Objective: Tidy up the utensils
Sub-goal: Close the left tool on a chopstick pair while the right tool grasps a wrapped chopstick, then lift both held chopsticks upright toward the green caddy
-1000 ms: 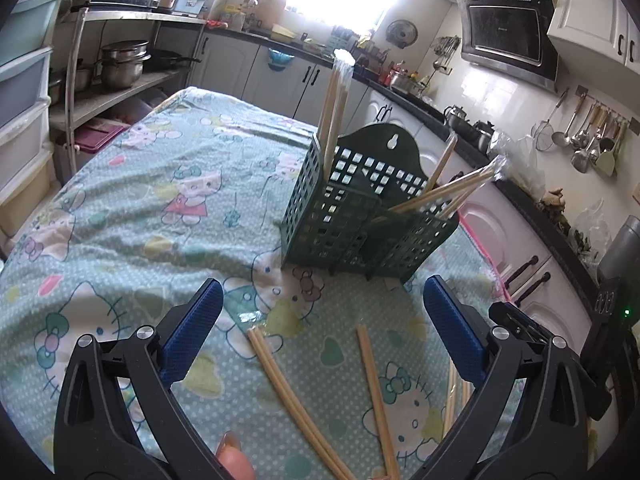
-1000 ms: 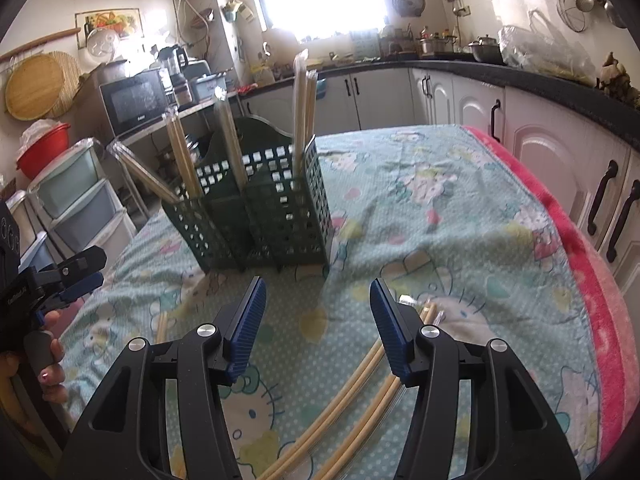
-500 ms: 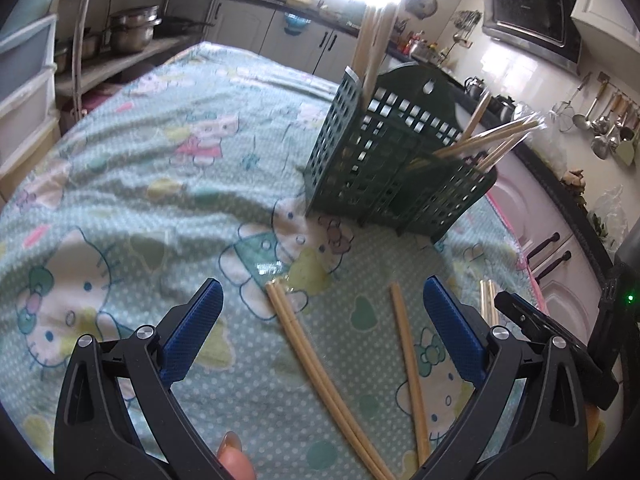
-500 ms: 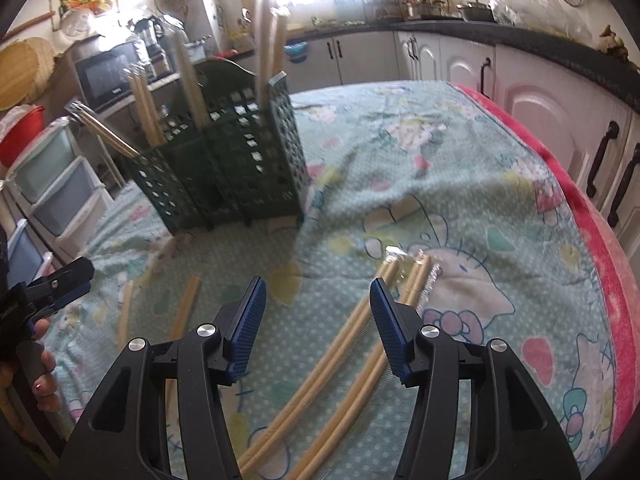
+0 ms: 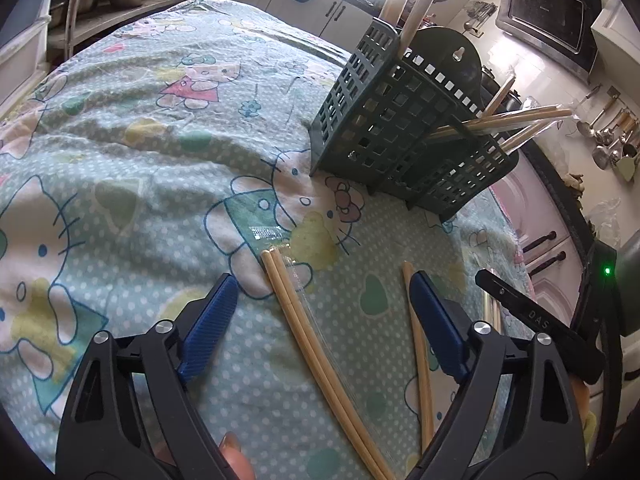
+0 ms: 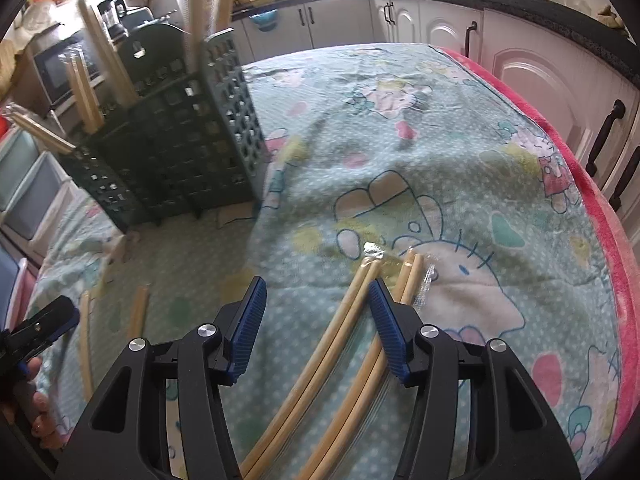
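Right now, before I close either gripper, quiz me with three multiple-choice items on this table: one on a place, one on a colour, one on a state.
1. Where does the wrapped chopstick pair lie in the left wrist view?
A. inside the basket
B. on the cloth between the left gripper's fingers
C. on the kitchen counter

2. What colour is the utensil basket?
A. dark green
B. red
C. white

3. How is the right gripper?
A. shut on a chopstick
B. open, holding nothing
C. out of view

Answers: 1 B, the pair runs up the gap between the blue pads. 2 A, its grid walls are dark green. 3 B, the pads stand apart over chopsticks lying on the cloth.
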A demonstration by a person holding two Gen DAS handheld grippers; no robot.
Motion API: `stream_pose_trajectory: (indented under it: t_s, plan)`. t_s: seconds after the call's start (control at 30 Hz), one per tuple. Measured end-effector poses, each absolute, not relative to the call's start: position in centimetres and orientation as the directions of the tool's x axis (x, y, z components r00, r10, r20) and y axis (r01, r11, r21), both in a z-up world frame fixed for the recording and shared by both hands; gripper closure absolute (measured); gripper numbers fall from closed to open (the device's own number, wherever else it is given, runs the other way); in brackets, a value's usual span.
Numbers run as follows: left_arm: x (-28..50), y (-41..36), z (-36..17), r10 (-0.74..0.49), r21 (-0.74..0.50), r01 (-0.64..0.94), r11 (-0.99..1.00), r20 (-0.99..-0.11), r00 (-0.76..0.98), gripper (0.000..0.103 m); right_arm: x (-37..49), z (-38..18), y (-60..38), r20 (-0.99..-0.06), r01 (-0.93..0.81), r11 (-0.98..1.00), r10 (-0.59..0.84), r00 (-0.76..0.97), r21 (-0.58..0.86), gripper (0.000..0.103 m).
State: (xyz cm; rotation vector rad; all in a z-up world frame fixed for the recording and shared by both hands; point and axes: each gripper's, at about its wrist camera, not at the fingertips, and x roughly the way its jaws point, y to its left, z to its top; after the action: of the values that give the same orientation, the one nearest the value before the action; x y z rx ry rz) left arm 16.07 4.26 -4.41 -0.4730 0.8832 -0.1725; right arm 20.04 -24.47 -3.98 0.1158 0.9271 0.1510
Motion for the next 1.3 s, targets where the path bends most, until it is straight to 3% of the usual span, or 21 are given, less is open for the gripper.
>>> stream_pose_trajectory:
  t_s: [0.23,0.5,0.57,0.87,1.07,1.3]
  plan:
    - [17.3,4.2,-4.8,-0.267,-0.406,-0.086,0.91,-0.732,0.626,0.043,21.9,-4.7,-24.3,-0.804,-0.057,0.986,0.159,0.572,0.155,0.054]
    - [18.7,3.2,-5.0,-0.173,-0.302,-0.099,0.948,-0.752,0.636,0.053,23.0,-4.9,-23.8,-0.794,-0.056,0.99,0.136,0.593,0.128,0.085]
    - [18.9,3.0,-5.0,-0.157,-0.283,-0.1,0.954,-0.754,0.638,0.055,22.9,-4.8,-23.3,-0.79,-0.076,0.989,0.148,0.595,0.128,0.088]
    - [18.8,4.3,-5.2,-0.135,-0.283,-0.133,0.95,-0.753,0.644,0.084,21.0,-3.6,-21.4,-0.735,-0.21,0.933,0.359,0.576,0.291,0.092]
    - [18.1,5.3,-5.0,-0.199,-0.352,-0.117,0.929,-0.739,0.644,0.098,19.2,-1.6,-20.1,-0.69,-0.274,0.902,0.432,0.58,0.334,0.092]
    - [16.1,5.0,-2.1,-0.243,-0.391,-0.054,0.919,-0.669,0.703,0.1,17.1,1.5,-19.5,-0.622,-0.34,0.875,0.485,0.615,0.346,0.092]
